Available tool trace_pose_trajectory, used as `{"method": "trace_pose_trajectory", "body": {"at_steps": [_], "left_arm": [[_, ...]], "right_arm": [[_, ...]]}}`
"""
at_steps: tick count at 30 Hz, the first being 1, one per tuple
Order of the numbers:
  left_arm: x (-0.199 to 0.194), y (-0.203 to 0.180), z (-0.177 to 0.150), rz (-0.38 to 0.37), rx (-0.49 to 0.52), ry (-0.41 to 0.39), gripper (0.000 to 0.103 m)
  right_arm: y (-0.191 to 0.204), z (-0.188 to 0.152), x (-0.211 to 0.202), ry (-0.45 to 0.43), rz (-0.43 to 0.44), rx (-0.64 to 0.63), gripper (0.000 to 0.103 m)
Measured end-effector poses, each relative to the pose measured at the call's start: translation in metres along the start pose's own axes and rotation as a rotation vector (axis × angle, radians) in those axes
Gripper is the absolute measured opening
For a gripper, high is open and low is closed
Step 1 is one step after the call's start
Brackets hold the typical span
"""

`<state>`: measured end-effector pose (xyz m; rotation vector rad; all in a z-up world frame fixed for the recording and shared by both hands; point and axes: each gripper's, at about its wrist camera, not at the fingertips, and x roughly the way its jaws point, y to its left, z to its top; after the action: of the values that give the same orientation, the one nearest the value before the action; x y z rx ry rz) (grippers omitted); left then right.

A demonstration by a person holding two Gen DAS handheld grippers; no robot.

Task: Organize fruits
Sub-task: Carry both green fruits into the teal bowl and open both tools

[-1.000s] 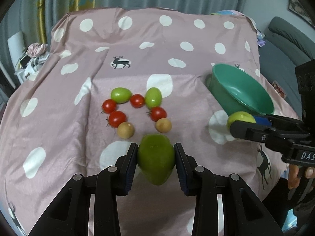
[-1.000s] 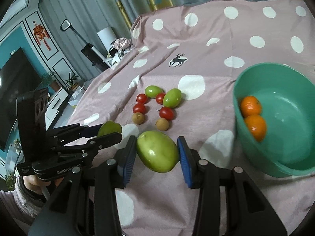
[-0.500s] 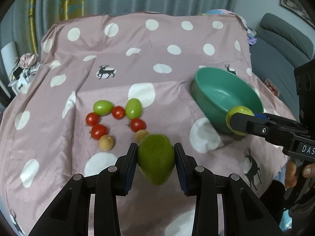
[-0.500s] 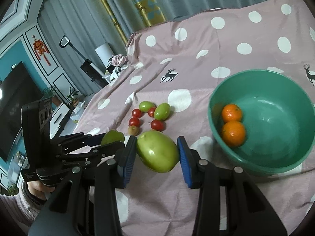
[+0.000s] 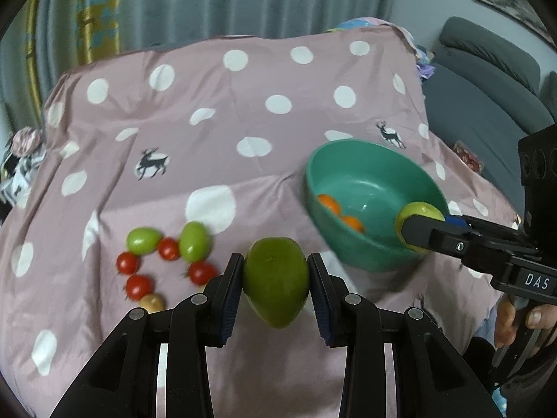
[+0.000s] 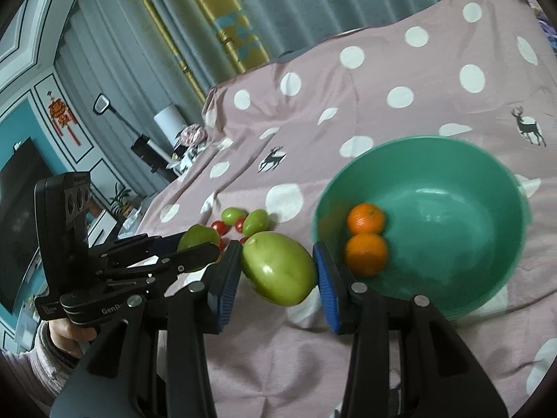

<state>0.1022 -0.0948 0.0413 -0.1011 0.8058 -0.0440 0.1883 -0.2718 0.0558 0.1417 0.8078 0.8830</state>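
Both claws were closed on fruit as we held them above the pink dotted cloth: our left gripper pinched a green mango, our right gripper squeezed another green mango just beside the green bowl with two oranges.

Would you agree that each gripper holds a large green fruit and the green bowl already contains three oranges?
Not quite: the green bowl holds two oranges, as the right wrist view shows. The left gripper and right gripper each do hold a large green fruit.
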Motion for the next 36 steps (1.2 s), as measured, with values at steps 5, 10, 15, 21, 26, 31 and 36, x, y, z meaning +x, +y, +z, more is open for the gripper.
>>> {"method": "trace_pose_trajectory", "body": {"at_steps": [5,10,15,21,26,31,36], "left_arm": [[0.010,-0.023,0.014,-0.039,0.046,-0.006,0.038],[0.025,-0.041,0.028,-0.093,0.063,-0.003,0.038],[0.040,-0.054,0.040,-0.128,0.071,0.004,0.038],[0.063,-0.070,0.044,-0.148,0.103,0.044,0.038],[0.079,-0.085,0.041,-0.146,0.156,0.077,0.038],[0.089,-0.093,0.038,-0.130,0.197,0.104,0.038],[0.095,-0.097,0.037,-0.120,0.214,0.113,0.038]], "right_arm": [[-0.018,0.004,-0.014,-0.041,-0.033,0.035,0.042],[-0.036,0.006,-0.027,-0.070,-0.074,0.070,0.042],[-0.056,0.007,-0.036,-0.090,-0.114,0.109,0.042],[-0.068,0.003,-0.035,-0.082,-0.158,0.115,0.042],[-0.073,0.001,-0.030,-0.071,-0.206,0.099,0.042],[-0.073,0.000,-0.024,-0.064,-0.259,0.065,0.042],[-0.073,-0.002,-0.019,-0.044,-0.290,0.035,0.042]]}}
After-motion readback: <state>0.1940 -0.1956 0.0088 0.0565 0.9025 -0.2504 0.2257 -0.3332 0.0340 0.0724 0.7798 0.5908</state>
